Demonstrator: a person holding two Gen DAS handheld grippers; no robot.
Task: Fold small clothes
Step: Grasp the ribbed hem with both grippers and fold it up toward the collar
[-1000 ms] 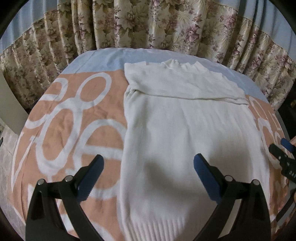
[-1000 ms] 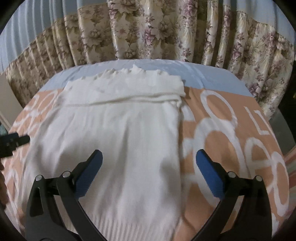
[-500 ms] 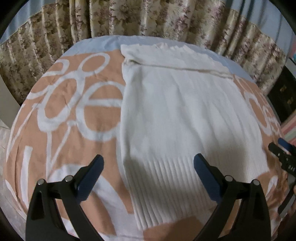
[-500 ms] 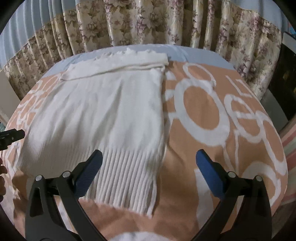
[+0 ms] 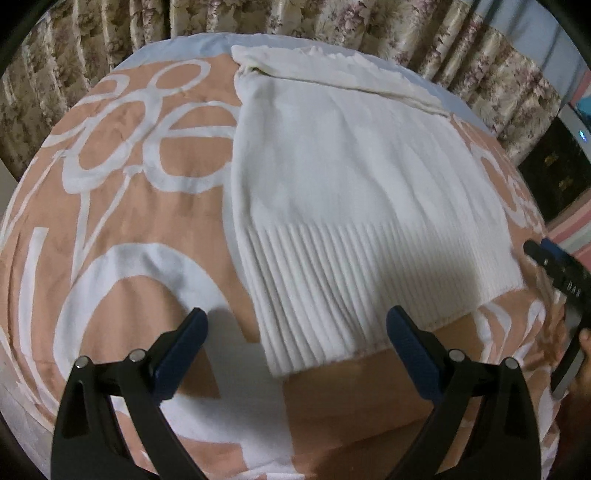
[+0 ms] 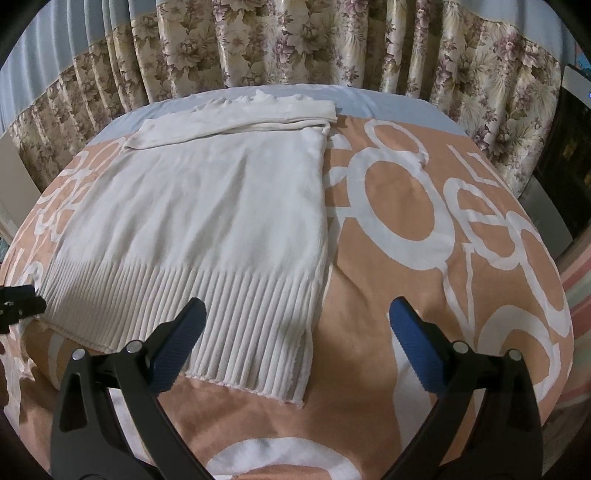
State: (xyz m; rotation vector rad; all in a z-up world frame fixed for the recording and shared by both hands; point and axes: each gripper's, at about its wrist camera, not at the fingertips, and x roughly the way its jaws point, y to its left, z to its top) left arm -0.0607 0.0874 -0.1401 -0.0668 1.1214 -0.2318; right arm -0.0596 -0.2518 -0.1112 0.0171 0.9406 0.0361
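In the left wrist view the sweater [image 5: 343,177] lies flat on the bed [image 5: 122,206], filling the centre and upper right of the frame, its ribbed hem [image 5: 351,291] nearest the camera and its folded top edge at the far end. The left tool [image 5: 295,347] hangs at the lower edge, just before the hem. At the right edge sits what seems to be the right tool [image 5: 554,266]. Curtains [image 5: 332,18] stand behind the bed.

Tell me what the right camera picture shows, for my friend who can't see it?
A white knitted sweater lies flat on an orange bedspread with big white loops, its sleeves folded across the top. The open right hand-held gripper hovers over the ribbed hem, with flowery curtains behind.
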